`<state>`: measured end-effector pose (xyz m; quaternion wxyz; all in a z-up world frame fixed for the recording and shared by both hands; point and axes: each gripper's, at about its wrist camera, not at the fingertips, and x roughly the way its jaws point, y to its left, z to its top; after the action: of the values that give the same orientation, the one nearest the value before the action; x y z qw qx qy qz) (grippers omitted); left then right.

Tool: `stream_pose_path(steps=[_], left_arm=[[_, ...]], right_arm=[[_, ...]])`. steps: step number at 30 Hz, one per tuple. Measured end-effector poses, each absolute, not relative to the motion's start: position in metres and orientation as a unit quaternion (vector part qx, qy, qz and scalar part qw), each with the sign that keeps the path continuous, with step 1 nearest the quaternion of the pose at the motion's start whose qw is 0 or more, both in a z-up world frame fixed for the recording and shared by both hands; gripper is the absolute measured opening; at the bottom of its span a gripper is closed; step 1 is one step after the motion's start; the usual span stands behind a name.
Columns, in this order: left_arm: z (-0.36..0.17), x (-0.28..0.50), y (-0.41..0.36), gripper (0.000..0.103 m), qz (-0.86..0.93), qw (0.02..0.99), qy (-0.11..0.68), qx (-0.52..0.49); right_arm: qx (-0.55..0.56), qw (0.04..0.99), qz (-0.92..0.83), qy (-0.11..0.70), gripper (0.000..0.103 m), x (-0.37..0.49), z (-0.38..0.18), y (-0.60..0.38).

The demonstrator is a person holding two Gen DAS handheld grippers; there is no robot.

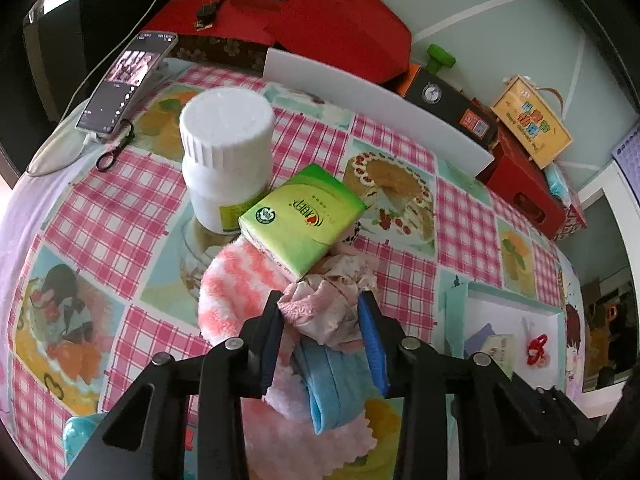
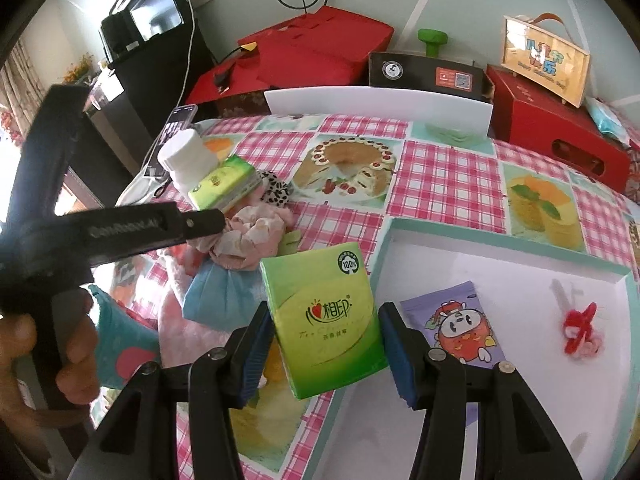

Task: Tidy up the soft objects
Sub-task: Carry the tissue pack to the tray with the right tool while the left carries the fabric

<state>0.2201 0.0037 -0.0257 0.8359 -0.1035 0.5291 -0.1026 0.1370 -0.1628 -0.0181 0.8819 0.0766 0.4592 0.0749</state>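
My left gripper (image 1: 322,312) is shut on a crumpled pink cloth (image 1: 328,308) in a pile of soft things: a pink-and-white fuzzy sock (image 1: 236,284), a blue folded cloth (image 1: 332,380) and a pink towel (image 1: 304,436). A green tissue pack (image 1: 300,220) leans on the pile. My right gripper (image 2: 326,340) is shut on a second green tissue pack (image 2: 326,320), held over the left rim of the white tray (image 2: 532,408). The pile (image 2: 244,240) and the left gripper (image 2: 208,220) show in the right wrist view.
A white bottle (image 1: 226,152) stands behind the pile, with a phone (image 1: 128,80) at the back left. The tray holds a purple snack packet (image 2: 460,324) and a red hair tie (image 2: 580,328). Red boxes (image 2: 556,132) and a white board (image 2: 376,106) line the back.
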Motion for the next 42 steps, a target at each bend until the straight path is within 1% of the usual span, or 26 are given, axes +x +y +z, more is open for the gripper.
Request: stream_pose_path(steps=[12, 17, 20, 42], left_arm=[[-0.038, 0.226, 0.004, 0.032, -0.094, 0.833, 0.532, -0.115], [-0.038, 0.226, 0.006, 0.018, -0.097, 0.834, 0.53, -0.117], [-0.037, 0.226, 0.006, 0.016, -0.105, 0.833, 0.53, -0.121], [-0.008, 0.216, 0.006, 0.012, -0.144, 0.84, 0.502, -0.148]], right_arm=[[0.076, 0.882, 0.071, 0.46, 0.056, 0.137, -0.018, -0.163], [0.077, 0.881, 0.069, 0.462, 0.056, 0.138, -0.02, -0.163], [0.076, 0.88, 0.069, 0.464, 0.056, 0.139, -0.02, -0.163], [0.083, 0.883, 0.066, 0.457, 0.056, 0.137, -0.018, -0.165]])
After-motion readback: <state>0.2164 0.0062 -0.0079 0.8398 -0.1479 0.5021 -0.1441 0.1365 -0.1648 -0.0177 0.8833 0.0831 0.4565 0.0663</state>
